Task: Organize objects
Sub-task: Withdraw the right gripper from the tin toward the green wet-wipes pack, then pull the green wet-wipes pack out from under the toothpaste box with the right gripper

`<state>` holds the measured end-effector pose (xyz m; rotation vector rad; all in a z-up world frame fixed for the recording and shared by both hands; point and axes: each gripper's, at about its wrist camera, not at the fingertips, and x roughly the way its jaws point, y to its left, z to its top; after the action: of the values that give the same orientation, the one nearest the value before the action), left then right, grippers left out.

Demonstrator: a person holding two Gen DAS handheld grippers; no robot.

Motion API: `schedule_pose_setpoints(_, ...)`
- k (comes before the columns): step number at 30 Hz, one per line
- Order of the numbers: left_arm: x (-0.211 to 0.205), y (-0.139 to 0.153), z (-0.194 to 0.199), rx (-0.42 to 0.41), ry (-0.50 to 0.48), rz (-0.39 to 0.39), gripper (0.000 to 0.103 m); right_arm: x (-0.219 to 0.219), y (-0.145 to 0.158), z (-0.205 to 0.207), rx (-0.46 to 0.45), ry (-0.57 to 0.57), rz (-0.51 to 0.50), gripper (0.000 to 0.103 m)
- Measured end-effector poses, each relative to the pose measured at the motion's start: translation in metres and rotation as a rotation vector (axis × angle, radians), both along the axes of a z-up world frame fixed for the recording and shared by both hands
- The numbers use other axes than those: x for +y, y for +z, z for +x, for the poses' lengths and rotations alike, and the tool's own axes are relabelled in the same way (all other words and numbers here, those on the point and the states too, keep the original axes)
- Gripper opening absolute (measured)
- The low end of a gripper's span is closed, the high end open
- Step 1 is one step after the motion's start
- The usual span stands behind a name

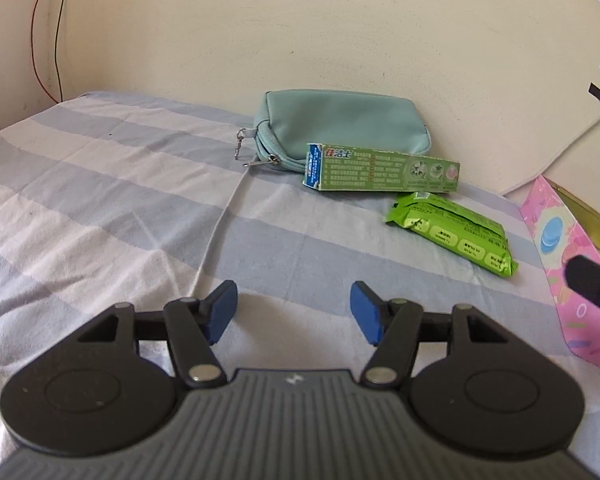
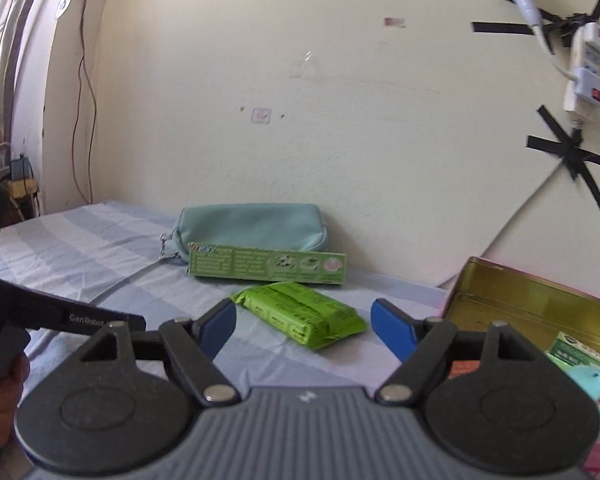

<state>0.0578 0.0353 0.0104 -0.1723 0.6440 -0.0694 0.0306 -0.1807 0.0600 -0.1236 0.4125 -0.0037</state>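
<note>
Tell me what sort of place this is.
Probably a bedroom at home: a striped bedsheet against a painted wall, a power strip taped up, and toiletries like a toothpaste box.

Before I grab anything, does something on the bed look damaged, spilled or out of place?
Nothing spilled. The long green toothpaste box has a worn, slightly open flap at its left end and sits against the teal zip pouch. The crinkled bright green wipes packet lies askew in front. Both grippers are open, empty.
</note>
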Motion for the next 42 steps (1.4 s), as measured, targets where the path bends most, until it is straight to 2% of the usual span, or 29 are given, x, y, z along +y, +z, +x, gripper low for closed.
schedule_pose_setpoints(4,0.002,0.000,0.000,0.000,-0.010,-0.017,0.069,0.013,0.004,0.057,0.159,0.063,-0.062,0.081)
schedule_pose_setpoints(8,0.005,0.002,0.001,0.002,-0.013,-0.031,0.070,0.010,0.014,0.119,0.353,0.071,-0.051,0.086)
schedule_pose_setpoints(11,0.007,0.002,0.001,0.004,-0.012,-0.049,0.070,0.000,0.011,0.155,0.451,0.031,-0.016,0.087)
schedule_pose_setpoints(14,0.007,0.002,0.001,0.005,-0.015,-0.050,0.071,-0.015,-0.001,0.182,0.558,-0.015,0.064,0.087)
schedule_pose_setpoints(18,0.008,0.002,0.001,0.007,-0.022,-0.064,0.074,-0.023,-0.019,0.203,0.641,-0.027,0.134,0.091)
schedule_pose_setpoints(20,0.008,0.002,0.002,0.008,-0.022,-0.069,0.074,-0.025,-0.025,0.207,0.651,-0.025,0.151,0.097)
schedule_pose_setpoints(23,0.008,0.002,0.002,0.008,-0.022,-0.068,0.074,-0.024,-0.028,0.208,0.639,-0.026,0.152,0.099)
schedule_pose_setpoints(29,0.009,0.001,0.001,0.006,-0.012,-0.078,0.074,-0.029,-0.023,0.205,0.572,-0.058,0.126,0.093)
schedule_pose_setpoints(36,0.009,0.000,0.002,0.006,-0.009,-0.079,0.074,-0.048,-0.033,0.211,0.624,-0.059,0.266,0.097)
schedule_pose_setpoints(40,0.012,0.000,0.002,0.005,0.007,-0.089,0.074,-0.044,-0.039,0.204,0.642,-0.014,0.343,0.092)
schedule_pose_setpoints(42,0.015,0.000,0.002,0.005,0.018,-0.097,0.074,-0.036,-0.038,0.194,0.632,0.006,0.335,0.091)
